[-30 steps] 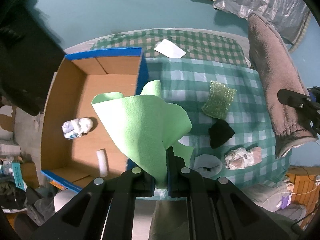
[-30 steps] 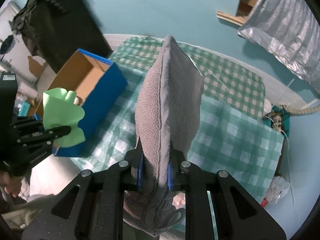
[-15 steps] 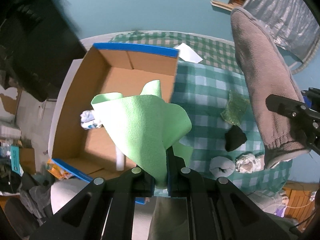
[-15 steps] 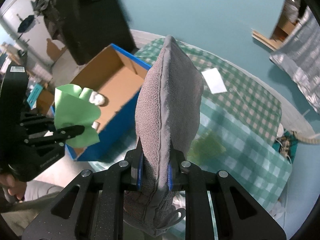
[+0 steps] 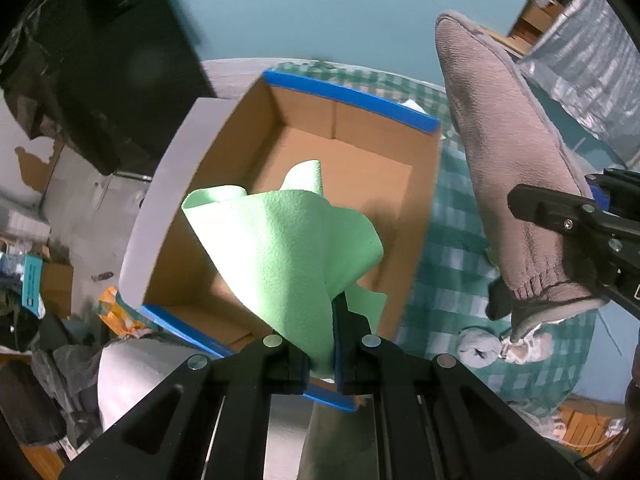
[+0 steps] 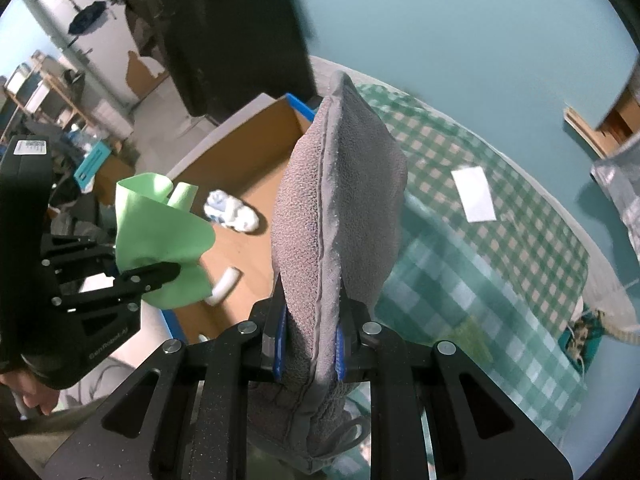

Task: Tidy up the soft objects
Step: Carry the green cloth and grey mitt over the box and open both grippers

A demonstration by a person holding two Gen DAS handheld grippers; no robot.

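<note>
**2 soft items carried to the cardboard box**

The left claw [image 5: 320, 356] is clenched on a light green cloth [image 5: 288, 248], which hangs over the open cardboard box [image 5: 352, 100]. The right claw [image 6: 310, 340] grips a grey fleece slipper [image 6: 336, 208] just beside the box's right wall, above the checked tablecloth [image 6: 500, 280].

To do this well, I would bring each item fully inside the blue-edged rim before letting go, cloth first since it is already over the opening. The slipper needs to cross the right wall and should be lowered lengthwise.

Inside the box, a rolled white sock pair [image 6: 232, 212] and a small white tube [image 6: 224, 284] lie on the floor, leaving most of it bare. The 2 claws are close over the box, so 1 at a time looks safer. More soft items wait right of the box.
</note>
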